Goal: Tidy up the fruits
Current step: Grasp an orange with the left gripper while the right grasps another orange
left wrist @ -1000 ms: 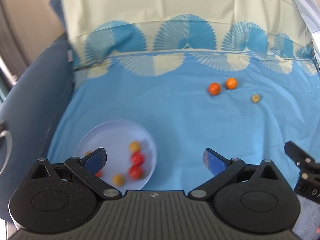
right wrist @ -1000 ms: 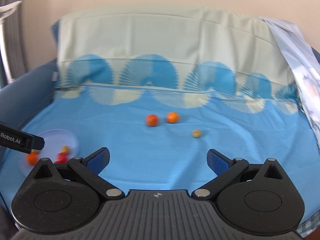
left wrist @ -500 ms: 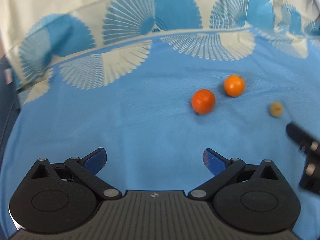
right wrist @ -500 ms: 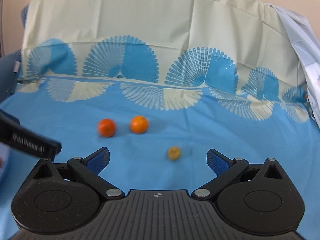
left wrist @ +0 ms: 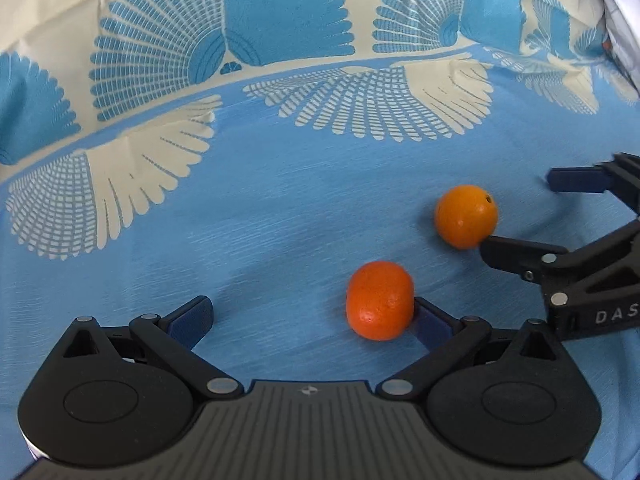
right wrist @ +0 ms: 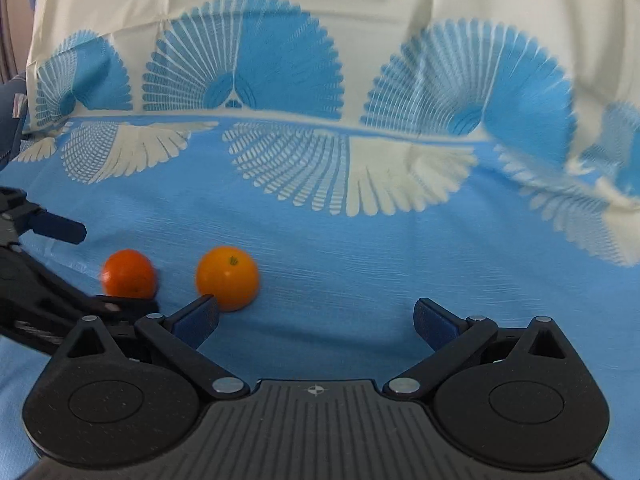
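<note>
Orange fruit filled more of both views than half a second before: you had pushed both grippers closer. Your left gripper [left wrist: 312, 316] stood spread apart, its right pad touching the redder, dimpled mandarin [left wrist: 379, 300]. Your right gripper [right wrist: 316, 318] was likewise apart, its left pad against the smoother, rounder orange [right wrist: 227, 278]. Both lay on the matte blue cloth [left wrist: 260, 220] with cream fan prints.
</note>
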Motion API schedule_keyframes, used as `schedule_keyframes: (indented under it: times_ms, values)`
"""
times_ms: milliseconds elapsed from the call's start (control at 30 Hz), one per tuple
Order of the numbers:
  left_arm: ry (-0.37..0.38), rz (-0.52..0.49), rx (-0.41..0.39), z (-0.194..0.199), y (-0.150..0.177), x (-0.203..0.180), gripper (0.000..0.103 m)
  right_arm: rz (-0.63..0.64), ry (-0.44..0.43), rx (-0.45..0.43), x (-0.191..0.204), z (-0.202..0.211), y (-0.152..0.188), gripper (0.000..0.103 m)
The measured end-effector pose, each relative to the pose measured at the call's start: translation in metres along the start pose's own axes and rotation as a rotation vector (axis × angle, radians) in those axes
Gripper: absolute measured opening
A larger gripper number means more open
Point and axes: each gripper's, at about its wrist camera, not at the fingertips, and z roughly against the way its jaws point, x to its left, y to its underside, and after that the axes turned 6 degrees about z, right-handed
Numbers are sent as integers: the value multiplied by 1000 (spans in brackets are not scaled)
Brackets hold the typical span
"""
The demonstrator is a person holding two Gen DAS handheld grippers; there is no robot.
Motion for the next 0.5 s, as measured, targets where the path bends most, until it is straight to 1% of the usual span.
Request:
schedule_keyframes:
  times_ms: [133, 233, 267, 333, 367, 400, 500]
  values:
    - [6, -70, -35, 1, -1, 6, 103, 60, -57, -31, 8, -8, -4, 102]
    - [28, -135, -60, 3, -2, 6, 103, 120, -69, -33, 12, -14, -6, 102]
    - [27, -172, -68, 4, -2, 3, 103, 180, -52, -23, 15, -17, -6, 102]
    - [29, -250, -87, 7, -1, -5, 103, 305, -47, -67, 21, -15, -4, 102]
    - [33, -281, -95, 7, -1, -9, 103, 345, -46, -72, 23, -14, -5, 102]
    - [33, -296, -101, 7, 0, -12, 103, 359, -44, -70, 25, -14, -7, 102]
    - [40, -303, -101, 5, 0, -16, 103, 344, -45, -63, 29, -17, -11, 102]
